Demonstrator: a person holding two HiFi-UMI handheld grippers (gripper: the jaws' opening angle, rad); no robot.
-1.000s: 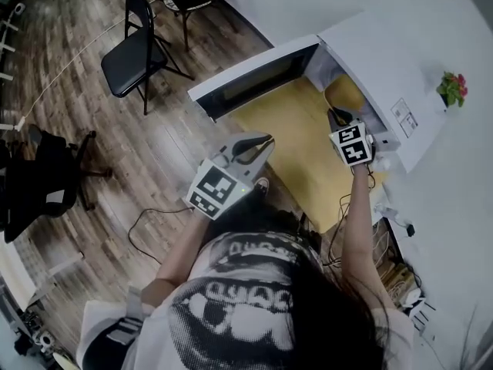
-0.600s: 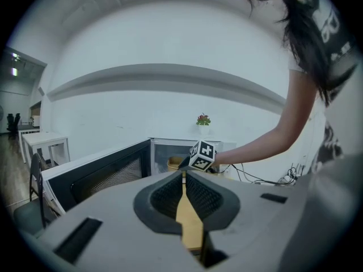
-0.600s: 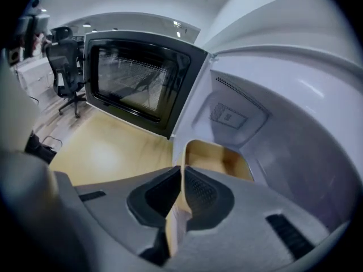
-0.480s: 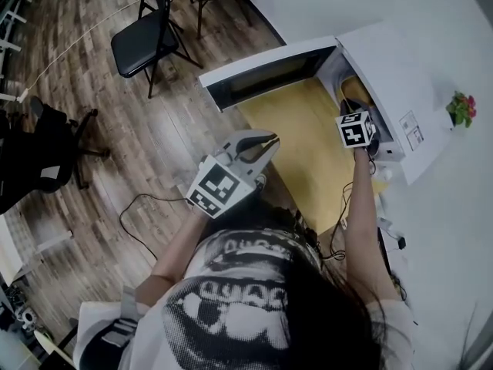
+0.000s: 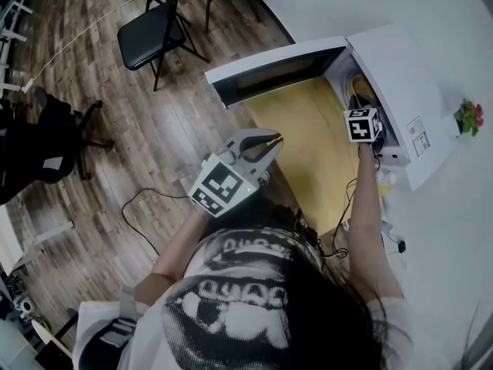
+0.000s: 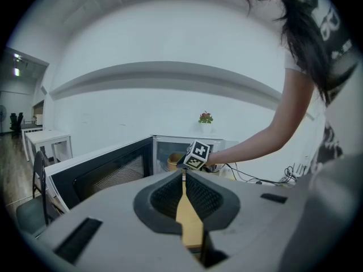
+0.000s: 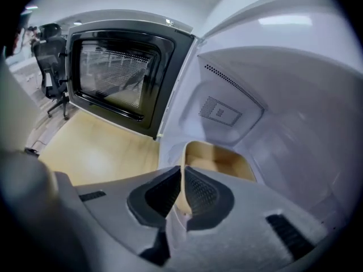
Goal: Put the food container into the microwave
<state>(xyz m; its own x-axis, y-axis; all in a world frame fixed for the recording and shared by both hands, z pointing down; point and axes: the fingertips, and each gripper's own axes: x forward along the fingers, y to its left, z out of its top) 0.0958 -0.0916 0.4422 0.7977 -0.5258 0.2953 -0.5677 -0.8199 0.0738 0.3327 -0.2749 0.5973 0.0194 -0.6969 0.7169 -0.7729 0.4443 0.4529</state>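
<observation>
— Where has the food container [image 7: 227,160] got to?

— It's inside the microwave [image 5: 400,75]. My right gripper [image 7: 181,174] reaches in through the opening with it, jaws pinched on the near wall of the tan tub, one pad inside the rim and one outside. I can't tell whether its base sits on the cavity floor.

— What's close around it?

— The white cavity walls, on every side. A small perforated vent panel [image 7: 220,112] is on the wall just beyond the tub. The door [image 7: 119,75] hangs wide open on the left, its dark mesh window facing me, swung out over the pale wooden table [image 5: 308,129].

— And your other hand?

— My left gripper [image 6: 182,177] hangs back over the table's near edge, well apart from the microwave. Its jaws are pressed together with nothing in them. It points at the open door and the opening, where the marker cube [image 6: 197,154] of my right gripper shows.

— Anything else about?

— A small potted plant [image 5: 470,118] beside the microwave, a black folding chair [image 5: 150,33] and a dark office chair [image 5: 38,149] out on the wood floor, and a cable [image 5: 142,199] trailing across the boards.
</observation>
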